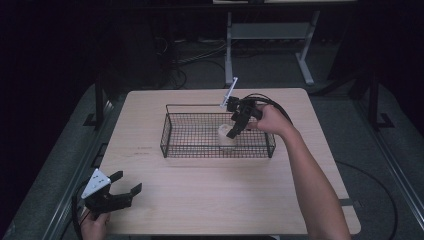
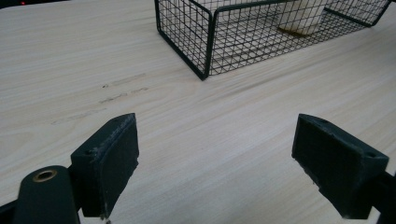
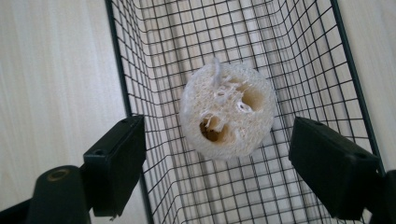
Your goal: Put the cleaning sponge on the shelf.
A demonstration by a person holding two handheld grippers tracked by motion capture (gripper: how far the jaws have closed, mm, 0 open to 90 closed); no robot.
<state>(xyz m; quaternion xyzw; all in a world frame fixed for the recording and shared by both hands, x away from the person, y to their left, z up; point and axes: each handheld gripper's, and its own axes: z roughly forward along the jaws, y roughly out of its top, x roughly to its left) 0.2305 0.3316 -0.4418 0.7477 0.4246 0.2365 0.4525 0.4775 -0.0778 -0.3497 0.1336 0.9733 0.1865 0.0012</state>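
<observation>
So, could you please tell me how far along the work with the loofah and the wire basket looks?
Done: the loofah piece stands on end inside the wire basket. In hand: the right claw hangs above it with its jaws apart, neither pad touching it. Left: likely just drawing that claw clear of the basket. The left claw hangs open near the table's front corner.

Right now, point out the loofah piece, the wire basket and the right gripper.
loofah piece [image 3: 227, 112], right gripper view, on its holed top face.
wire basket [image 1: 165, 131], high view, on its left end wall.
right gripper [image 3: 217, 170], right gripper view, midway between its open jaws.
</observation>
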